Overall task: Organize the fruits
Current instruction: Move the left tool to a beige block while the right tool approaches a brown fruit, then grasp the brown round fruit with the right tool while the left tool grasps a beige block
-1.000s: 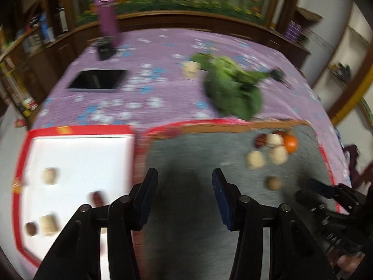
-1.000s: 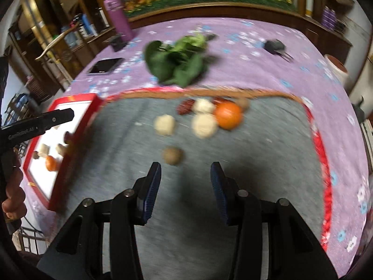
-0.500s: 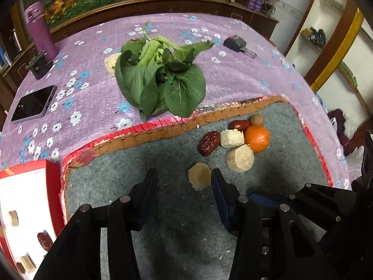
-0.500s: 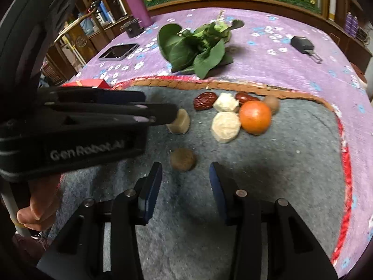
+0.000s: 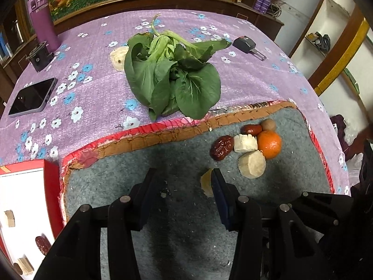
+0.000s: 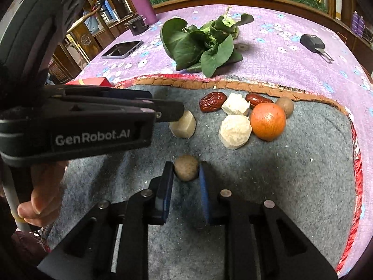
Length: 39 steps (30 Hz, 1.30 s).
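A: Where is the sorting standing?

B: Partly done, I'd judge. The red tray (image 5: 50, 186) at the left is already holding a few pieces: pale chunks and a dark date (image 5: 43, 245). Most of the fruit is still sitting on the grey mat (image 5: 177, 154): an orange (image 6: 268, 121), two dates (image 6: 212, 101), pale chunks (image 6: 235, 131) and a brown ball (image 6: 285, 106) behind the orange.

A: And the hand-held grippers?

B: The right hand-held gripper (image 6: 186, 177) has just been closing, and its pads are pinching a small brown fruit (image 6: 186, 170), which is still resting on the mat. The left hand-held gripper (image 5: 181, 186) is standing spread; a pale chunk (image 6: 183, 126) is lying just inside its right finger (image 5: 219, 186), not squeezed. A bare hand (image 6: 38, 200) is gripping its handle.

A: So what is remaining?

B: Lifting those two pieces over to the tray, I'd guess, then the cluster by the orange.

A: What is it all sitting on?

B: The mat, with a frayed red and brown edge, is lying over a purple flowered cloth (image 5: 98, 98) on the counter. A bunch of greens (image 5: 172, 77) is lying on the cloth beyond the mat, with another pale chunk (image 5: 119, 57) beside it, a phone (image 5: 32, 98), a purple flask (image 5: 42, 21) and a car key (image 5: 247, 45). Wooden cabinets and a flower picture are running along the back; white shelves are showing at the right.
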{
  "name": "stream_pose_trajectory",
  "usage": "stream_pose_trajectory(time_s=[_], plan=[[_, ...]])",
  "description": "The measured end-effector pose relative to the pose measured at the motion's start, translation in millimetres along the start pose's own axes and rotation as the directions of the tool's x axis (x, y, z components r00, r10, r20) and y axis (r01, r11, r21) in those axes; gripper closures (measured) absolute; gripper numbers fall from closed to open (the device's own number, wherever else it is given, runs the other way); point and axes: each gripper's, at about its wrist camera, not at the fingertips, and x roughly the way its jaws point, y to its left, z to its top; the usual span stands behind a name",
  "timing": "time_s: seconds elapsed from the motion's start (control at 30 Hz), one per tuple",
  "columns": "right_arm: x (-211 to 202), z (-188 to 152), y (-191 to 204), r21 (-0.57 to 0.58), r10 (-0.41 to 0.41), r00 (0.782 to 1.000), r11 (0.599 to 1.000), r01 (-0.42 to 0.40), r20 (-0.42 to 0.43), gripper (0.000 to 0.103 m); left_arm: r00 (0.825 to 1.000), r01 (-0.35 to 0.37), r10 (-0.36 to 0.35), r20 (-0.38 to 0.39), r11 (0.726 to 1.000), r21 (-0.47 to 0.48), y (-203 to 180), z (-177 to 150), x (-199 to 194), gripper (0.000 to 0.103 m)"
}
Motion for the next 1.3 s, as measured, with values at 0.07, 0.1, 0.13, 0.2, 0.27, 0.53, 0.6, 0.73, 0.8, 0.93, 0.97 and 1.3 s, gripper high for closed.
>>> stream_pose_trajectory(time_s=[0.07, 0.1, 0.13, 0.2, 0.27, 0.53, 0.6, 0.73, 0.8, 0.93, 0.97, 1.3], plan=[[0, 0, 0, 0.001, -0.001, 1.0, 1.0, 0.001, 0.0, 0.079, 1.0, 0.003, -0.003, -0.003, 1.0, 0.016, -2, 0, 2, 0.057], [-1, 0, 0, 0.002, -0.003, 1.0, 1.0, 0.003, 0.001, 0.079, 1.0, 0.009, -0.009, -0.005, 1.0, 0.026, -4, 0, 3, 0.057], [-2, 0, 1, 0.002, -0.005, 1.0, 1.0, 0.005, 0.001, 0.079, 1.0, 0.017, -0.017, -0.007, 0.999, 0.032, -6, -1, 4, 0.057], [-3, -2, 2, -0.005, -0.011, 1.0, 1.0, 0.011, -0.002, 0.079, 0.999, 0.038, -0.038, -0.01, 0.998, 0.048, -12, -1, 5, 0.057], [-6, -5, 3, -0.005, -0.015, 1.0, 1.0, 0.015, 0.001, 0.079, 0.999, 0.044, -0.043, -0.012, 0.997, 0.064, -17, -1, 7, 0.057], [-29, -21, -13, 0.048, -0.021, 0.999, 0.999, 0.019, 0.03, 0.079, 0.999, 0.034, -0.032, -0.025, 0.996, 0.085, -27, 1, 20, 0.06], [-33, -25, -18, 0.069, -0.016, 0.999, 0.998, 0.013, 0.038, 0.079, 1.0, 0.018, -0.016, -0.02, 0.996, 0.09, -28, 2, 21, 0.07], [-39, -31, -29, 0.117, -0.006, 0.999, 0.993, -0.001, 0.054, 0.079, 0.999, 0.036, -0.034, -0.024, 0.996, 0.083, -24, 2, 19, 0.078], [-40, -32, -33, 0.132, -0.003, 0.998, 0.991, -0.005, 0.06, 0.079, 1.0, 0.018, -0.015, -0.022, 0.995, 0.1, -27, -1, 18, 0.078], [-42, -31, -38, 0.148, 0.001, 0.998, 0.989, -0.012, 0.07, 0.079, 1.0, -0.019, 0.02, -0.011, 0.993, 0.12, -35, -4, 16, 0.078], [-43, -31, -40, 0.152, 0.002, 0.997, 0.988, -0.013, 0.072, 0.079, 1.0, -0.023, 0.024, -0.011, 0.993, 0.119, -35, -3, 18, 0.078], [-47, -27, -41, 0.137, 0.002, 0.997, 0.99, -0.012, 0.075, 0.079, 0.999, -0.042, 0.041, 0.012, 0.995, 0.086, -35, -3, 11, 0.079]])
